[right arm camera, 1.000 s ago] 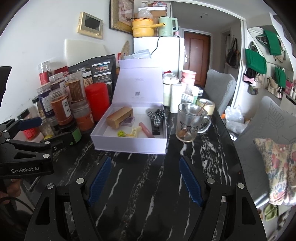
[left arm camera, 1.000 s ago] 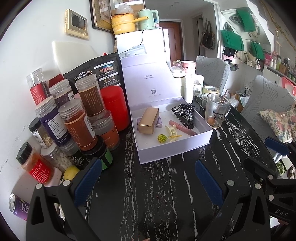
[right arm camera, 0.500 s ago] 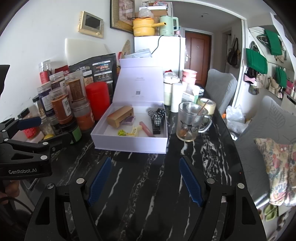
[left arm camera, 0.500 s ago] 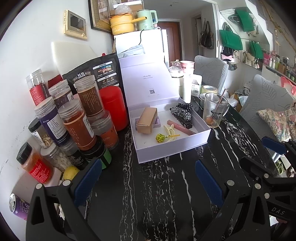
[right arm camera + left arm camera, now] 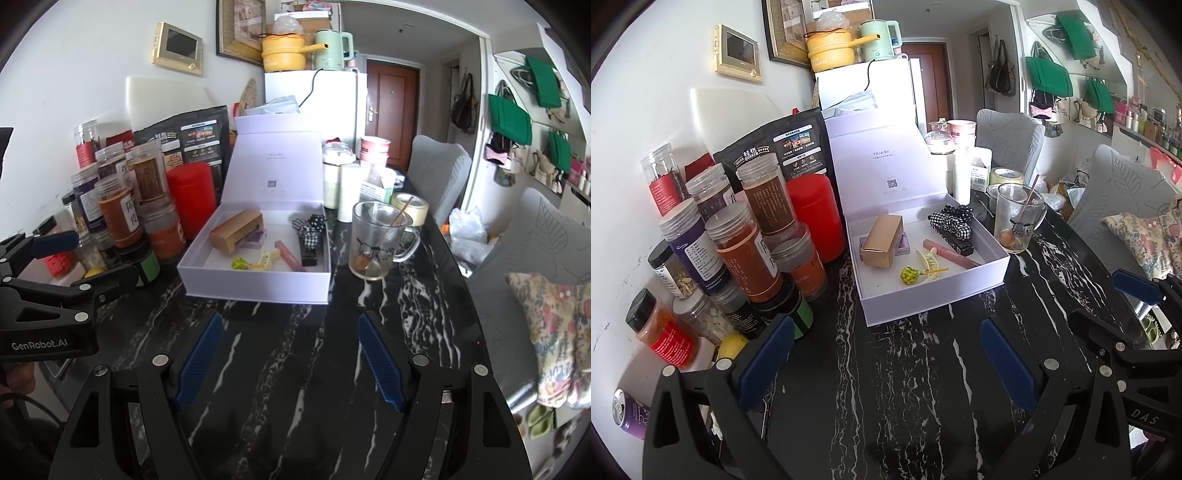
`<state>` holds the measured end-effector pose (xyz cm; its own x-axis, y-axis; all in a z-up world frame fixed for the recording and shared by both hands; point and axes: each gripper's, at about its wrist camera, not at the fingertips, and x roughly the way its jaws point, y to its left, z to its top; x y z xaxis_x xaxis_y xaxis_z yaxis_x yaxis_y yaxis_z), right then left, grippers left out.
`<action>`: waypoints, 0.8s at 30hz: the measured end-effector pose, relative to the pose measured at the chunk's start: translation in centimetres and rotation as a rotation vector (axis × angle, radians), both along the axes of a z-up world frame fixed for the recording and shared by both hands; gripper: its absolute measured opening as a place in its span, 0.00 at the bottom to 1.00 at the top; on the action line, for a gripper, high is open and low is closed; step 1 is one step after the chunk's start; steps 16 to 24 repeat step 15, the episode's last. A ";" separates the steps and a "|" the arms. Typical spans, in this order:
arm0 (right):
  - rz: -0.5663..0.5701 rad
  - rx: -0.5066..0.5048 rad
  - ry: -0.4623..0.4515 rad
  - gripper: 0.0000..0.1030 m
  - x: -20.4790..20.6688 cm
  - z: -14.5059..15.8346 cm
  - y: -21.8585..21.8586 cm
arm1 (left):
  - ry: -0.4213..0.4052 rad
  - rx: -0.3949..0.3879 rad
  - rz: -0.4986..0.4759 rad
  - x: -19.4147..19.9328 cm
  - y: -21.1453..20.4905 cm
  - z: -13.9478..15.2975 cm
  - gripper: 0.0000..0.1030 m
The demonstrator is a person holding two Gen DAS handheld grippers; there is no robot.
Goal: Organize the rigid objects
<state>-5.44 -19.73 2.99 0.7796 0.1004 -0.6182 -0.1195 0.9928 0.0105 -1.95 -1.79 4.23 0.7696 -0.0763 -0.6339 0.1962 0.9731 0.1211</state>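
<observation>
Both grippers, L (image 5: 886,354) & R (image 5: 288,354): jaws apart, empty | white box (image 5: 923,299) lid up, w/ gold carton (image 5: 882,242) inside

Little has shifted over the last second. The left hand-held gripper (image 5: 886,354) has eased slightly toward 12 o'clock, so the white box (image 5: 934,295) sits a touch lower and nearer in its view. The right hand-held gripper (image 5: 288,354) has likewise crept toward the box, jaws as wide as before, both empty.
</observation>
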 end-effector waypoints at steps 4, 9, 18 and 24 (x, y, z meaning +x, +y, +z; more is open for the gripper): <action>-0.001 0.000 0.002 0.74 0.0 -0.1 -0.1 | 0.007 0.000 -0.001 0.1 0.0 -0.1 1.00; -0.003 0.002 0.007 0.74 0.2 -0.3 -0.2 | 0.016 -0.002 -0.003 0.3 -0.1 -0.3 1.00; -0.009 0.004 0.018 0.74 0.6 -0.7 -0.3 | 0.046 -0.010 -0.010 0.9 -0.1 -0.9 1.00; -0.009 0.004 0.018 0.74 0.6 -0.7 -0.3 | 0.046 -0.010 -0.010 0.9 -0.1 -0.9 1.00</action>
